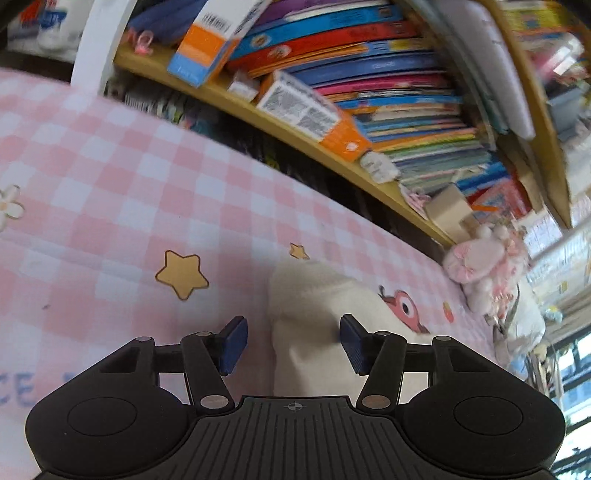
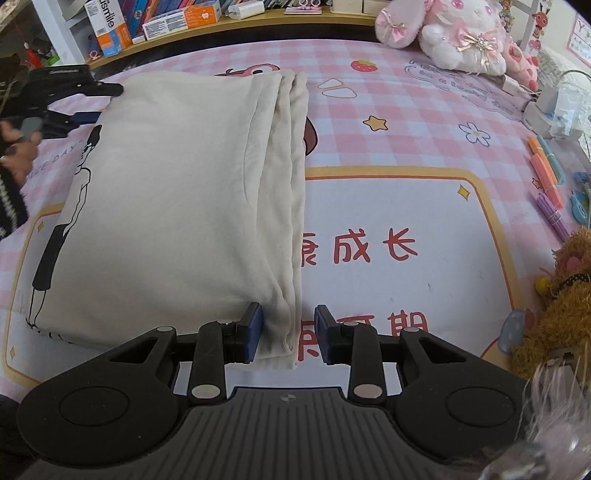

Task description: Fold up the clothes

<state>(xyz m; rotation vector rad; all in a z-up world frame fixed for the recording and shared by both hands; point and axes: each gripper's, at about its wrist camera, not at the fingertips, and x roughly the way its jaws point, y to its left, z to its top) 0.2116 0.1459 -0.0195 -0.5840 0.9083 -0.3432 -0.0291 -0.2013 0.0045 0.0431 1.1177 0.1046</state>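
A cream garment (image 2: 177, 206) with a black line drawing of a figure lies folded on the pink checked mat (image 2: 406, 122). Its layered edge runs down the right side. My right gripper (image 2: 288, 334) is open, its blue pads on either side of the garment's near right corner. In the left wrist view the garment (image 1: 314, 332) shows as a cream fold in front of my left gripper (image 1: 293, 343), which is open and empty, just above the cloth. The left gripper also shows in the right wrist view (image 2: 70, 99) at the garment's far left corner.
A bookshelf (image 1: 369, 92) full of books and boxes runs along the mat's far edge. Pink and white plush toys (image 2: 454, 33) sit at the far right. Pens (image 2: 546, 177) and a brown plush (image 2: 565, 302) lie at the right edge.
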